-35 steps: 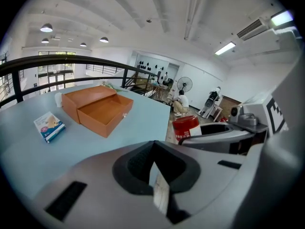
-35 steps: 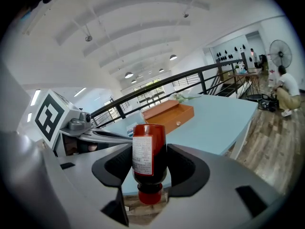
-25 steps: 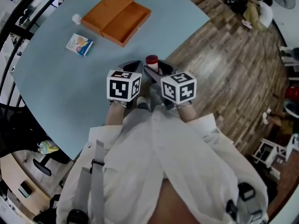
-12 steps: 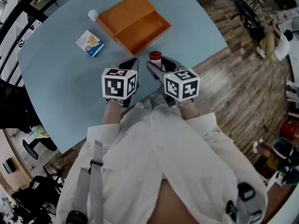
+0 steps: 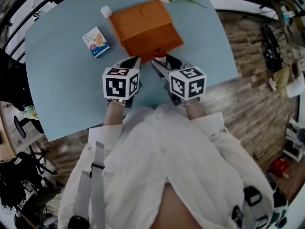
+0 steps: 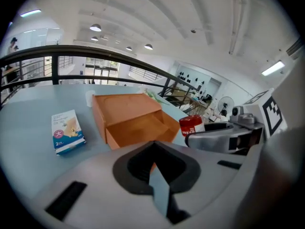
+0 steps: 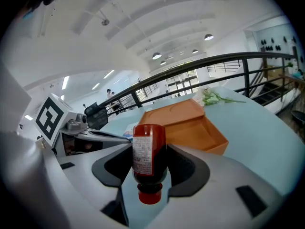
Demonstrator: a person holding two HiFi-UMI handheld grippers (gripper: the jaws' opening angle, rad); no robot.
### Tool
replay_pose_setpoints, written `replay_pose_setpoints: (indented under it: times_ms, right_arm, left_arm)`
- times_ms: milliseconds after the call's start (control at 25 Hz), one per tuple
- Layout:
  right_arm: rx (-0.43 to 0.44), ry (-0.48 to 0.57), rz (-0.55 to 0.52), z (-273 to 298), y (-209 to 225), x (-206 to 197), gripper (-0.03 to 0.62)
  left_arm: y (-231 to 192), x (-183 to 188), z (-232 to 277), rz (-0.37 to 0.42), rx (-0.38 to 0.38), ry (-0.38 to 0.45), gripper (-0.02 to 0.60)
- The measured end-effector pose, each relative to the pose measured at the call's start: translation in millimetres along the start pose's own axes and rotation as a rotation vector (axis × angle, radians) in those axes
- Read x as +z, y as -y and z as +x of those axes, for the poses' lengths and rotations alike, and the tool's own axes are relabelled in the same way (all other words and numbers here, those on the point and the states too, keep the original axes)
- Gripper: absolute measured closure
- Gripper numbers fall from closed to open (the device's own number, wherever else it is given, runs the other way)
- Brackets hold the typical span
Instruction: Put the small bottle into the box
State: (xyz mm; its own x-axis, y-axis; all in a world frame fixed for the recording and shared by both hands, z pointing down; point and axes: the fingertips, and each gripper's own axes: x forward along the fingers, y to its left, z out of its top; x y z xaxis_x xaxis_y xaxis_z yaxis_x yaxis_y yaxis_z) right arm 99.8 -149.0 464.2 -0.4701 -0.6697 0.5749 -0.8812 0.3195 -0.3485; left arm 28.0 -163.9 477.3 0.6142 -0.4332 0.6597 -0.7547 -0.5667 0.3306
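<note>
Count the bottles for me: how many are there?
1. The small bottle is clamped in the right gripper's jaws, near the orange box. None other shows.

Small bottle (image 7: 148,157), dark red with a white label and red cap, clamped between jaws just short of the box's near edge, cap pointing away from it; box (image 5: 145,30), orange, open, lying flat on the worktop (image 5: 62,80).

small bottle (image 5: 158,56): just a red end showing at the near edge of the box (image 5: 145,27), the rest is tucked behind the right gripper (image 5: 163,62).
bottle label (image 7: 142,154): print's too fine to read.
carton (image 5: 96,41): left of the box, lettering too small.
white lump (image 5: 106,11): off the box's far-left corner, can't tell what it is.
</note>
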Motion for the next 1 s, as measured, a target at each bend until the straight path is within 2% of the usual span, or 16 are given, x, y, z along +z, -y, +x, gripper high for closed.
replay_pose_setpoints:
  times_ms: [80, 400, 680, 1000]
  right_arm:
    - [0.029, -0.022, -0.02, 4.8, 6.8, 2.9, 0.379]
    - [0.154, -0.103, -0.094, 20.6, 17.9, 4.8, 0.379]
    - [0.256, -0.177, -0.149, 28.4, 18.6, -4.2, 0.379]
    - [0.311, -0.218, -0.181, 28.4, 17.3, -11.4, 0.379]
  left_arm:
    - [-5.1, 2.9, 2.4, -0.039, 0.047, 0.022, 0.578]
    - [-12.1, -0.6, 7.5, -0.163, 0.149, 0.042, 0.578]
    - [-8.2, -18.1, 4.9, -0.251, 0.233, 0.044, 0.578]
    - [-3.7, -37.0, -1.2, -0.32, 0.275, 0.039, 0.578]
